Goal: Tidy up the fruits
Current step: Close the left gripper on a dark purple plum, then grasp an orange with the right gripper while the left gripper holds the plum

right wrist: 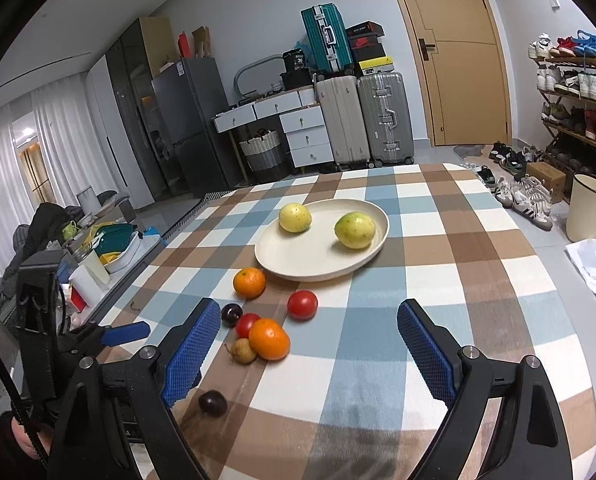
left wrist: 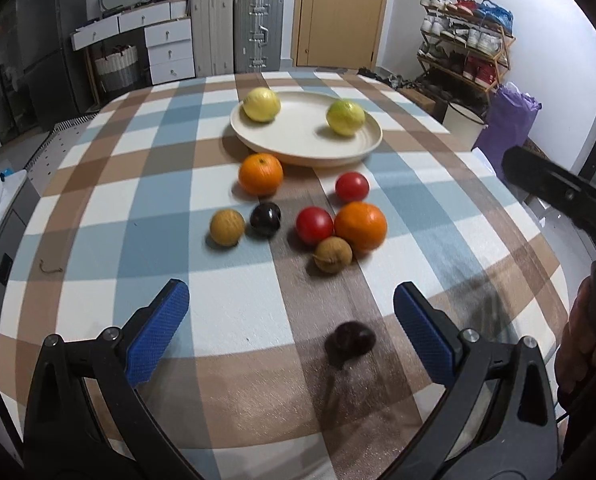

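A cream plate (left wrist: pixel 298 148) (right wrist: pixel 281 260) holds two yellow-green fruits (left wrist: pixel 261 104) (left wrist: pixel 345 117). In front of it on the checked cloth lie two oranges (left wrist: pixel 260 173) (left wrist: pixel 360 226), two red tomatoes (left wrist: pixel 352 187) (left wrist: pixel 314 225), two tan fruits (left wrist: pixel 227 227) (left wrist: pixel 332 255) and a dark plum (left wrist: pixel 265 219). Another dark plum (left wrist: pixel 350 341) (right wrist: pixel 212 403) lies apart, near the front. My left gripper (left wrist: pixel 291 320) is open and empty above that plum. My right gripper (right wrist: pixel 310 344) is open and empty to the right of the fruit cluster (right wrist: pixel 268 339).
The round table's edge (left wrist: pixel 546 216) curves close on the right. The right gripper's body (left wrist: pixel 558 192) shows at the left view's right side. The left gripper (right wrist: pixel 125 332) sits at the right view's left. Suitcases, drawers and a shoe rack stand beyond.
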The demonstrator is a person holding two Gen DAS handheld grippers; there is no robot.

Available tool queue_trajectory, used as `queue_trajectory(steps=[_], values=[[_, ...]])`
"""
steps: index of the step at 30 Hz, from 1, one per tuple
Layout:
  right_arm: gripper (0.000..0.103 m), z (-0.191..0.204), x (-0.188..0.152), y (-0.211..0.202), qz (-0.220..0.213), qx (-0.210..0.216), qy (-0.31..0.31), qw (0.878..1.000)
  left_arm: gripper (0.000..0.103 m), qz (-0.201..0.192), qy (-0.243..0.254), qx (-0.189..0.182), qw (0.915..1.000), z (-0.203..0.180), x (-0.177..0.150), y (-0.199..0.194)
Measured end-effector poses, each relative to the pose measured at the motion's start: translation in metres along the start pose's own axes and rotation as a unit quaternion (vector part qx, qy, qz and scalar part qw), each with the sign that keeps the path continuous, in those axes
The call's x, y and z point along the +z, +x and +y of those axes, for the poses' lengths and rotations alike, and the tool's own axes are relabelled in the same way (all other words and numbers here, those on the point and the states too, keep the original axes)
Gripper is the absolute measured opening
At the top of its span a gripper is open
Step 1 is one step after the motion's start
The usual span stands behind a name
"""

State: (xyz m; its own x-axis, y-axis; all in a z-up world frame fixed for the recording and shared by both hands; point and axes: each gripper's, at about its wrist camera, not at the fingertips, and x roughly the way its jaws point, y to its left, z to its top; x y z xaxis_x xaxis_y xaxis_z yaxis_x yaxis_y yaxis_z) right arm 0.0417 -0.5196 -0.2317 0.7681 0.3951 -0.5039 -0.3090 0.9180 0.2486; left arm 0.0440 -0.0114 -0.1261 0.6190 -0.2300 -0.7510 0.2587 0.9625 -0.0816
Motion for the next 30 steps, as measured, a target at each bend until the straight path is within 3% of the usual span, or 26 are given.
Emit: queue_trajectory(steps=[6,10,16,19,21,30], values=[[0.092,-0.004,-0.006,-0.004,0.002,-0.002,0.005,1.0,0.101,0.027,0.001,-0.024,0.9994,-0.005,-0.009,0.011],[0.092,-0.005,-0.008,-0.005,0.006,-0.001,0.008,1.0,0.09,0.042,-0.003,-0.04,0.9983,-0.004,-0.014,0.018],[0.092,-0.004,-0.009,-0.003,0.01,-0.001,0.006,1.0,0.062,0.06,-0.008,-0.078,0.9951,-0.004,-0.019,0.027],[0.092,-0.004,-0.01,0.0,0.015,0.0,0.007,1.0,0.042,0.058,-0.004,-0.096,0.9937,-0.005,-0.02,0.027],[0.092,-0.004,-0.012,0.002,0.02,0.006,0.009,1.0,0.023,0.059,0.002,-0.124,0.9905,-0.007,-0.02,0.026],[0.092,0.001,-0.014,0.019,0.042,0.042,0.011,0.998,0.023,0.041,-0.002,-0.132,0.9904,0.003,-0.02,0.014]])
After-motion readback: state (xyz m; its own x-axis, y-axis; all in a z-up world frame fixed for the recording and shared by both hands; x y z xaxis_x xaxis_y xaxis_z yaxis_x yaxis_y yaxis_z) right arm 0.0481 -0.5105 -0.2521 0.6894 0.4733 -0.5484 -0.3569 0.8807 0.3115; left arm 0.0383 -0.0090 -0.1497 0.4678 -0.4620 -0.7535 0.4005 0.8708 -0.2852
